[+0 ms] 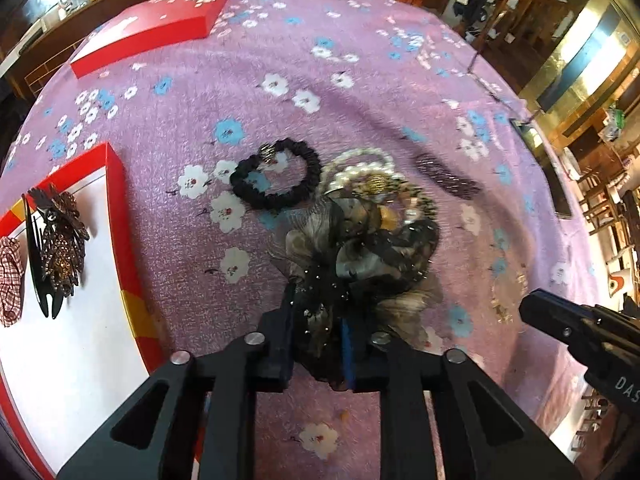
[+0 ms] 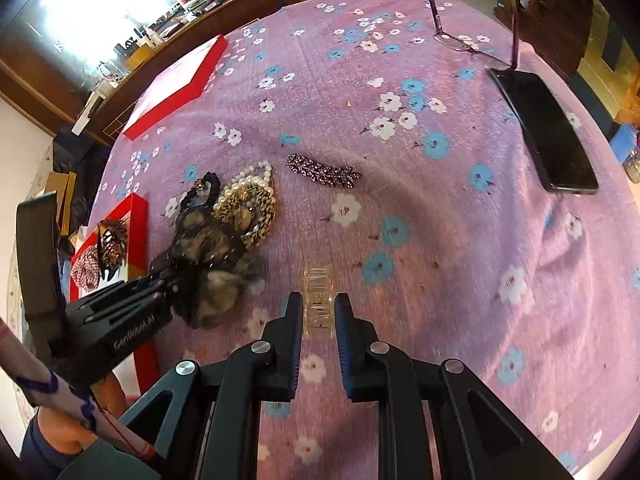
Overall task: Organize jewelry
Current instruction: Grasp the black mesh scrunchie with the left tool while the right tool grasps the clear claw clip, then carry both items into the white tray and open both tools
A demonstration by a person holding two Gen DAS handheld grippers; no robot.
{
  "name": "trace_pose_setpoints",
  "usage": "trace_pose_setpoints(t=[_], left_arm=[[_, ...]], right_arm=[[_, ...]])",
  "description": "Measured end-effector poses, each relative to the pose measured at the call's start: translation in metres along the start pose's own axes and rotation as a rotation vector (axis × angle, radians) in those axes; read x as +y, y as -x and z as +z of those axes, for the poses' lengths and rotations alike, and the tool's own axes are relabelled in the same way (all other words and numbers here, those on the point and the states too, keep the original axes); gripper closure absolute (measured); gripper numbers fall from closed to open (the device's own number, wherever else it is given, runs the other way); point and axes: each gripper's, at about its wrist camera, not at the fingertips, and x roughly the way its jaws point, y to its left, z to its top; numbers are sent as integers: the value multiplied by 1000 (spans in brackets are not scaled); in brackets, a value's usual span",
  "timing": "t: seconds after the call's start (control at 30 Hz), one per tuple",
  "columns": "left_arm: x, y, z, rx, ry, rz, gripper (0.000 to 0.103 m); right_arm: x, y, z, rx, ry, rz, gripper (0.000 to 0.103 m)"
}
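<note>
My left gripper is shut on a black-and-brown feather hair piece, also in the right wrist view. Beyond it lie a black scrunchie, pearl bracelets and a dark beaded clip. My right gripper is shut on a clear plastic claw clip on the cloth. A red box with white inside at the left holds a brown flower clip and a plaid scrunchie.
The red box lid lies at the far left of the purple flowered cloth. A black phone and glasses lie at the far right. The table edge curves round behind them.
</note>
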Motion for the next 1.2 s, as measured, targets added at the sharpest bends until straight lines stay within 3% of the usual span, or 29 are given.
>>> trace_pose_setpoints(t=[0.37,1.2], left_arm=[[-10,63,-20,-91,-41,-50,87],[64,109,-53,-163,40,40,86]], right_arm=[[18,16,-12,-31,4,20,86],[93,0,-28,-10,119,40,86]])
